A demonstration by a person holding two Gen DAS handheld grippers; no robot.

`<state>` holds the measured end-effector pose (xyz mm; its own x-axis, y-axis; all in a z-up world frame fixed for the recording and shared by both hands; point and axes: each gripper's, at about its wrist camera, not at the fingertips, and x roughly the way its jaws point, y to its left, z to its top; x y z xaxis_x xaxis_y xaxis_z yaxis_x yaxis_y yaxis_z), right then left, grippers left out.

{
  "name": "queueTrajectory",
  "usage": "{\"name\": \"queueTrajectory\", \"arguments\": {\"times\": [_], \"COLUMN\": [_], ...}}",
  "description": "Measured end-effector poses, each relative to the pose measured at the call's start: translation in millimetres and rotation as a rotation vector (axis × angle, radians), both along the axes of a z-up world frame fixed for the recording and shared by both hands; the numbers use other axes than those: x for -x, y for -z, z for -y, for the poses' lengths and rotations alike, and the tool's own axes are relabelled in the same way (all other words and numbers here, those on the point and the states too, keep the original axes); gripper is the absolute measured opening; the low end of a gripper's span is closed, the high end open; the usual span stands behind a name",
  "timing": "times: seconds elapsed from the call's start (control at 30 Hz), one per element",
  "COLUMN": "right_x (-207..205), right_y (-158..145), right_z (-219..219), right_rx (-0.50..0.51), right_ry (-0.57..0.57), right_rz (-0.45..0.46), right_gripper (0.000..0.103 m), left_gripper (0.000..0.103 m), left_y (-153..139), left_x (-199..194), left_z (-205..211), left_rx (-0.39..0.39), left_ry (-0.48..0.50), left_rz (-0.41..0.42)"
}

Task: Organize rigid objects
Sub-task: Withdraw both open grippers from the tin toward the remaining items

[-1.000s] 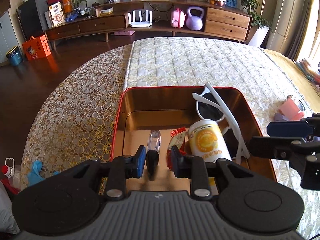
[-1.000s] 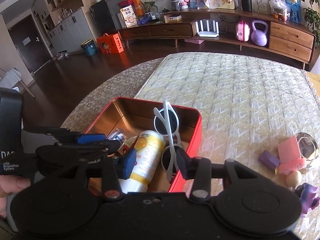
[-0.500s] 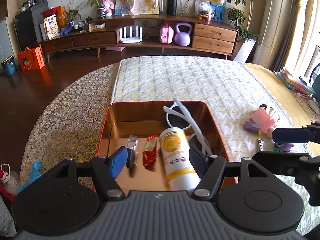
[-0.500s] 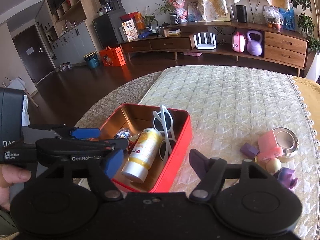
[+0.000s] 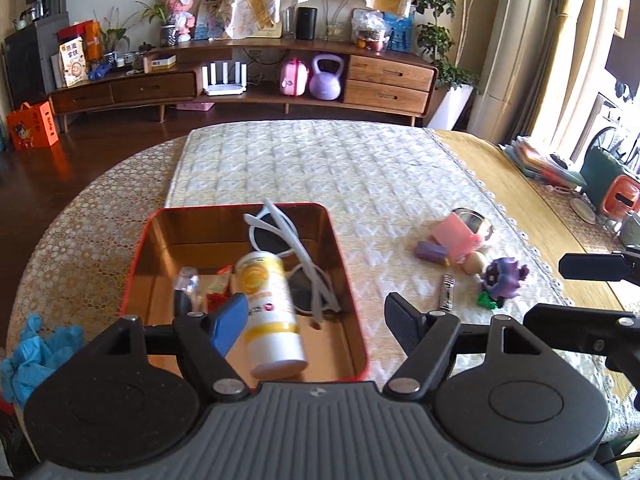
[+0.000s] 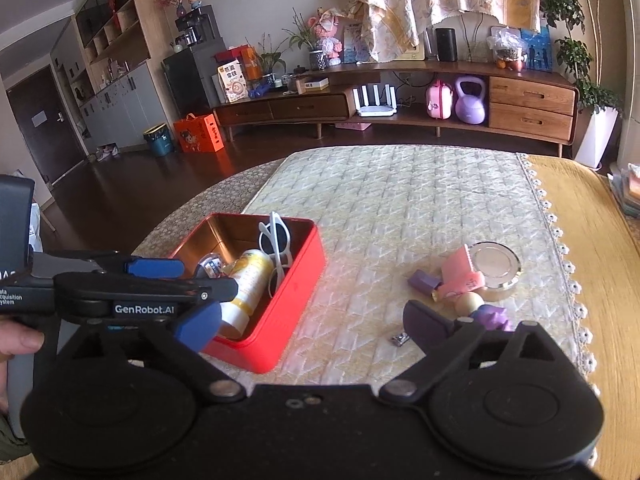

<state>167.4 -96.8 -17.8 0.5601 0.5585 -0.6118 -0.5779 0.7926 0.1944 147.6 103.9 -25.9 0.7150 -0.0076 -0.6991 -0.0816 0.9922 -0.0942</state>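
Observation:
A red tin (image 5: 347,280) sits on the quilted mat. It holds white sunglasses (image 5: 280,236), a yellow-and-white bottle (image 5: 268,304), a red packet (image 5: 218,292) and a small clear-and-black item (image 5: 185,288). My left gripper (image 5: 316,320) hovers over the tin's near edge. Its jaws are opening, and no pad touches the bottle lying below them. My right gripper (image 6: 312,322) hangs above the bare mat just right of the tin (image 6: 296,280), jaws opening, nothing between them. To the right lie a pink box (image 6: 460,272), a round metal compact (image 6: 494,264), a purple block (image 6: 422,280), a wooden ball (image 6: 469,303), a purple toy (image 6: 492,316) and a nail clipper (image 6: 400,338).
Blue gloves (image 5: 36,348) lie at the table's left edge. The mat's lace border (image 6: 560,256) runs down the right side over a yellow cloth. A hand (image 6: 16,340) holds the left tool. A wooden sideboard (image 5: 248,84) stands across the floor.
The left gripper let go of the clear-and-black item inside the tin. Both grippers drew back and up from the tin with their jaws spreading wide.

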Motion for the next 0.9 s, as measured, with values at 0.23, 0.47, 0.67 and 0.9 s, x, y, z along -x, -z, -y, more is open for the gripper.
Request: {"name": "queueTrajectory", "arguments": {"times": [0.23,0.47,0.67,0.9], "right_x": [1.9,-3.5,-10.8,-28.0], "right_y": [5.3,19.2,27.1,39.8], "right_z": [44.7,83.9,104.3,115.0], "right_rx": [0.022,0.028,0.031,0.034], "right_ry": [0.061,0.127,0.145,0.161], "right_rz": [0.030,0.004,-0.016,-0.046], "right_gripper": [0.100,0.100,0.100,0.100], "left_gripper": [0.081,0.083,0.085,0.085], "left_y": [4.2,12.0,24.1,45.6], "left_x": [-3.8,-11.2,-22.9,-38.1], "left_z": [31.1,65.4,89.2,111.5], "left_rx": [0.009,0.015,0.017,-0.008], "left_ry": [0.048,0.109,0.135,0.160], "left_rz": [-0.001,-0.007,-0.010,-0.019]}}
